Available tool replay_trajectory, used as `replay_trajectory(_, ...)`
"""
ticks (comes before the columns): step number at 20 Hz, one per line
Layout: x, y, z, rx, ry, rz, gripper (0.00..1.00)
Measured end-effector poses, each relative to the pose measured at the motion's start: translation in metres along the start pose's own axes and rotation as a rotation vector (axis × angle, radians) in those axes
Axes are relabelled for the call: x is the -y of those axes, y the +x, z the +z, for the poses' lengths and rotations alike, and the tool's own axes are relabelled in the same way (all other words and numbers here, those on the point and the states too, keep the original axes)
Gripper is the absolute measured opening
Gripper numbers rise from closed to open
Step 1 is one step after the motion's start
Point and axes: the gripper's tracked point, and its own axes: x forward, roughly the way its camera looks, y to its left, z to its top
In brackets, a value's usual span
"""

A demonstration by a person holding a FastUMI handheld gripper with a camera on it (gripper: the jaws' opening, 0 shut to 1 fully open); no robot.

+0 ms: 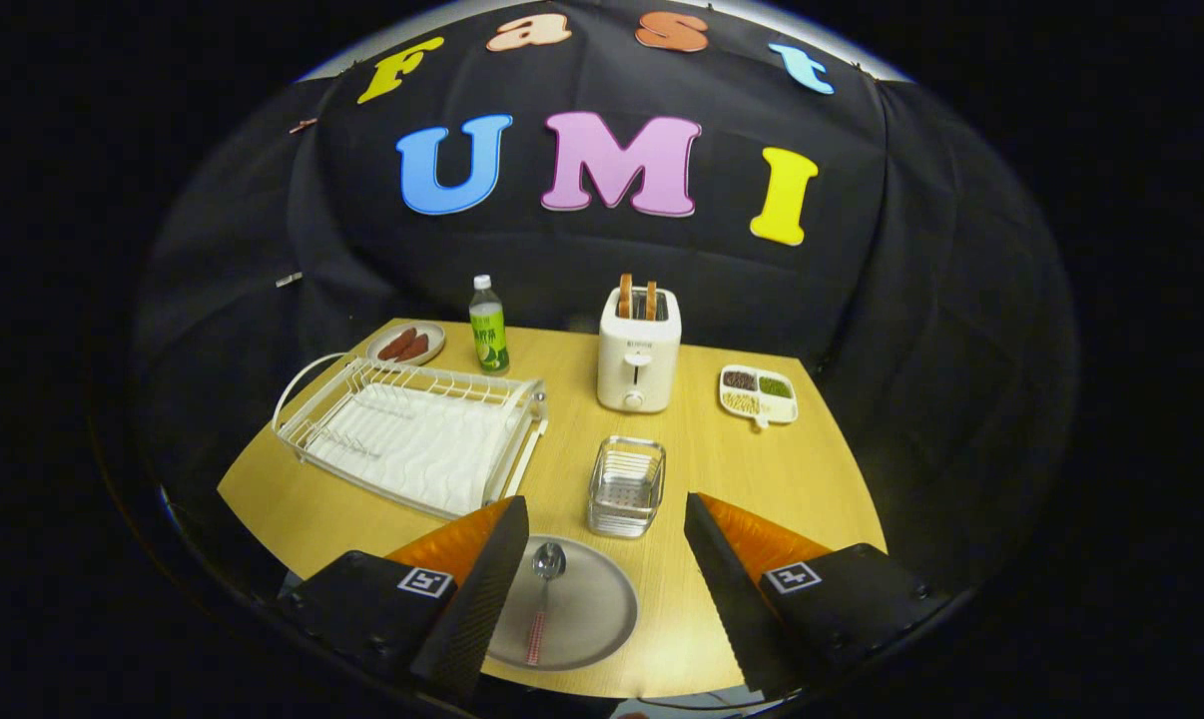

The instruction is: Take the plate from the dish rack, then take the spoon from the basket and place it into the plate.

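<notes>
Claw [607,519] open; left finger hides plate [587,614] edge

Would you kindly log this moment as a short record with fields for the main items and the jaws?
plate: plate flat on the table, between the jaws, near edge
spoon: spoon lying in the plate, bowl pointing away
basket: basket just beyond the plate, looks empty
dish rack: dish rack beyond the left jaw, no dishes in it
gripper: gripper open, holding nothing
task state: spoon appears already placed
</notes>
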Motion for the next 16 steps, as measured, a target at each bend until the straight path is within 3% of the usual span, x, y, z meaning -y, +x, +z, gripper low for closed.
replay_trajectory(10, 0.015, -0.072, 0.161, 0.351, -0.022, -0.063, 0.96)
replay_trajectory(16, 0.014, -0.110, 0.210, 0.481, -0.042, -0.092, 0.98)
